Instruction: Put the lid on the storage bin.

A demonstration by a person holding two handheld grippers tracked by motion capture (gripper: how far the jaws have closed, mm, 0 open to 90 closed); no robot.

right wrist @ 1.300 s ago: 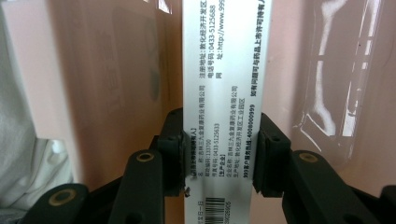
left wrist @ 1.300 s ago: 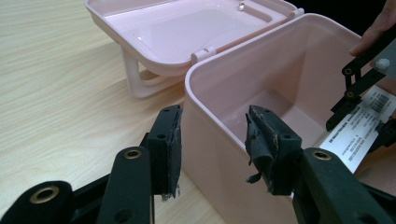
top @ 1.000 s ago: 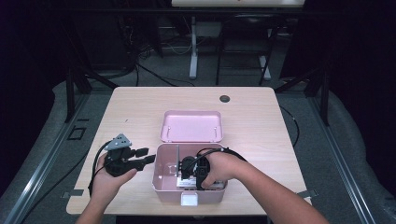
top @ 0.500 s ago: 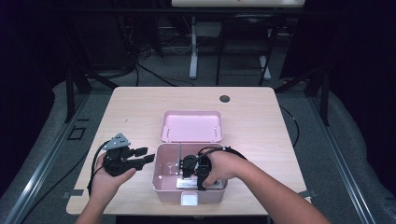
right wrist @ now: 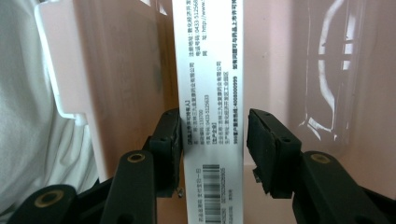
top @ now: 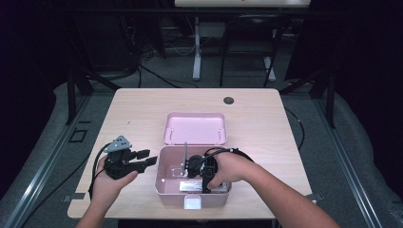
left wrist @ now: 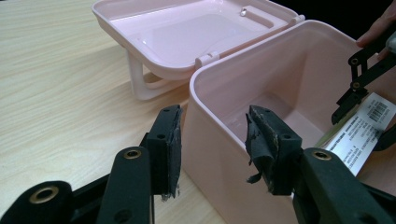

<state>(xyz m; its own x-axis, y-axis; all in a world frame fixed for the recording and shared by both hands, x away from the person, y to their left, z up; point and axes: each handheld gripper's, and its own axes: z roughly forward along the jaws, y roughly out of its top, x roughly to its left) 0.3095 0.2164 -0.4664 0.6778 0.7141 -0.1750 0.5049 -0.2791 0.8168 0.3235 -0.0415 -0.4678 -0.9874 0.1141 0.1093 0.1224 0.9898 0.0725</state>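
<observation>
A pink plastic box (top: 159, 173) stands at the table's near edge, with its lid (top: 195, 128) swung open behind it. At the box's left side my left gripper (top: 147, 158) is open. Its jaws (left wrist: 212, 140) straddle the box's wall (left wrist: 205, 88) without pressing on it. My right gripper (top: 189, 166) reaches down inside the box. A white printed carton (right wrist: 210, 70) with a barcode stands between the right gripper (right wrist: 214, 144) jaws, which have just been opening. A thin gap shows at the right pad. The carton (left wrist: 359, 135) leans inside the box.
A small round black cap (top: 228, 100) lies near the table's far edge. The box's white latch (top: 192, 203) faces the person. Bare wood (top: 133, 114) spreads left of and behind the box. Beyond the table are a dark floor, cables and a desk frame (top: 196, 52).
My right hand has shifted only slightly inside the box. The left gripper has held still beside the box wall.
</observation>
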